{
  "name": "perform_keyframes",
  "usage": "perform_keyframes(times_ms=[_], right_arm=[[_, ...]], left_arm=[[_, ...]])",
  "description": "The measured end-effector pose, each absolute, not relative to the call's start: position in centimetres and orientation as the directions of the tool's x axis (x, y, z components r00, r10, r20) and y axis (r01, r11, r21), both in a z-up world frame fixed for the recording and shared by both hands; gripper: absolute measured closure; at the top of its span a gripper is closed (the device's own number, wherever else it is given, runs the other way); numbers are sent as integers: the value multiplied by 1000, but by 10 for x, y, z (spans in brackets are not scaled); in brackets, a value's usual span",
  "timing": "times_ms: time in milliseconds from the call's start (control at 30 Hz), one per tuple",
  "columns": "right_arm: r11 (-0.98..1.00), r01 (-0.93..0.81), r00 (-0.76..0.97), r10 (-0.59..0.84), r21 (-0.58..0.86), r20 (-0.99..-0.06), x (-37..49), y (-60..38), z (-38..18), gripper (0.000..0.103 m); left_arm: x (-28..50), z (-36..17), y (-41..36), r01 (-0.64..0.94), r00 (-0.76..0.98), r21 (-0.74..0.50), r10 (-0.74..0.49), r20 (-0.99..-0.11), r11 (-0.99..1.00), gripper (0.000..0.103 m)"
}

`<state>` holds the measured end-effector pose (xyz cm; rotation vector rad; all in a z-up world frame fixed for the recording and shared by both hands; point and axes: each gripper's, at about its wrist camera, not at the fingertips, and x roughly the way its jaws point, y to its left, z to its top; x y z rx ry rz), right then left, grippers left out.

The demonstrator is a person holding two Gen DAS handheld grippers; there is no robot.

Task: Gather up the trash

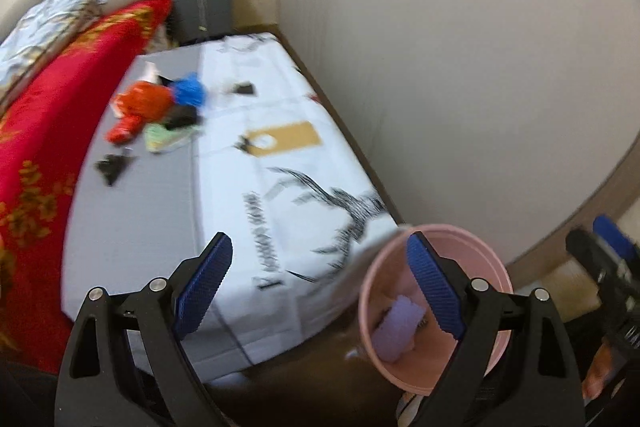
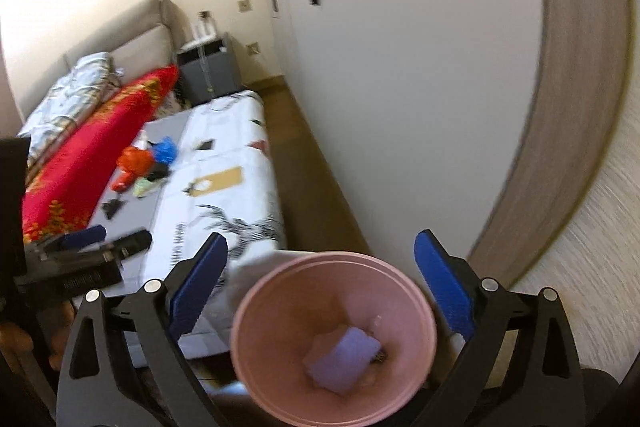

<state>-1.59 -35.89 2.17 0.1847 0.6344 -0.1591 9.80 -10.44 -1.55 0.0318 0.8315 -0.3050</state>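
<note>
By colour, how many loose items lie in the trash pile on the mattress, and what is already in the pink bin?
Mattress pile, as far as blur allows:
Red/orange: 1 crumpled bag
Blue: 1 bag
Green: 1 wrapper
Black: 2, a piece under the bags and a scrap apart
White: 1 scrap
In the pink bin: 1 lilac piece
Total: 7

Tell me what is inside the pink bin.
Inside the pink bin lies a crumpled lilac piece of trash, with a small dark scrap beside it. Anything under the lilac piece is covered.
</note>
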Motion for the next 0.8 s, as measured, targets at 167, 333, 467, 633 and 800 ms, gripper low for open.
perform_keyframes(times_ms=[167,333,467,633,800], right_arm=[[992,80,848,-15,99,-530,-13,-320,45,9],[995,-3,868,50,96,-493,10,-288,64,9],[995,-57,876,89,80,-473,43,-260,77,9],[992,-113,881,125,53,-457,90,-228,81,9],[986,-163,879,155,21,-450,152,-193,64,9]], left_arm=[[102,30,-52,197,725,-25,-163,-669,980,14],[118,59,0,66,800,52,-22,-599,996,13],[141,73,50,-75,827,61,96,-554,995,13],[172,72,92,-206,828,51,202,-522,977,13],[200,57,116,-265,824,41,248,-510,963,13]])
